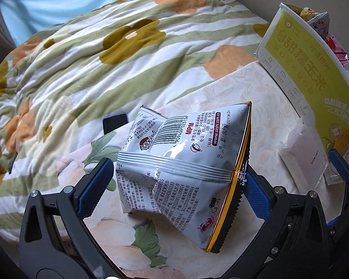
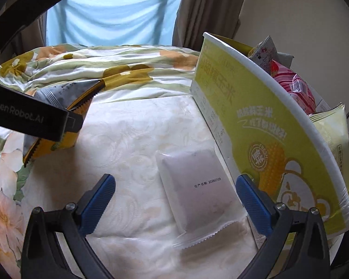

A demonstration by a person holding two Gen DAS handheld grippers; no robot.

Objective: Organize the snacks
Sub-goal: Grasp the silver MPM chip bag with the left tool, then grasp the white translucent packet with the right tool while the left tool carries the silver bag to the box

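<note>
A silver snack bag (image 1: 186,162) with a yellow, serrated edge lies tilted on the bed sheet. My left gripper (image 1: 176,169) is open, one blue finger close to each side of the bag. The right wrist view shows the same bag (image 2: 58,107) under the left gripper's black body (image 2: 35,121). A white sealed pastry packet (image 2: 195,186) lies flat on the sheet against a yellow-green cardboard box (image 2: 256,125). My right gripper (image 2: 175,177) is open over it, the packet nearer the right finger. The left wrist view shows the packet (image 1: 302,148) beside the box (image 1: 307,74).
The box holds several snacks, among them a pink packet (image 2: 297,88) and a pale yellow bag (image 2: 332,137). A rumpled floral blanket (image 1: 104,53) covers the far side of the bed. A small black object (image 1: 115,122) lies behind the bag. Blue cloth (image 2: 114,14) and curtains hang beyond.
</note>
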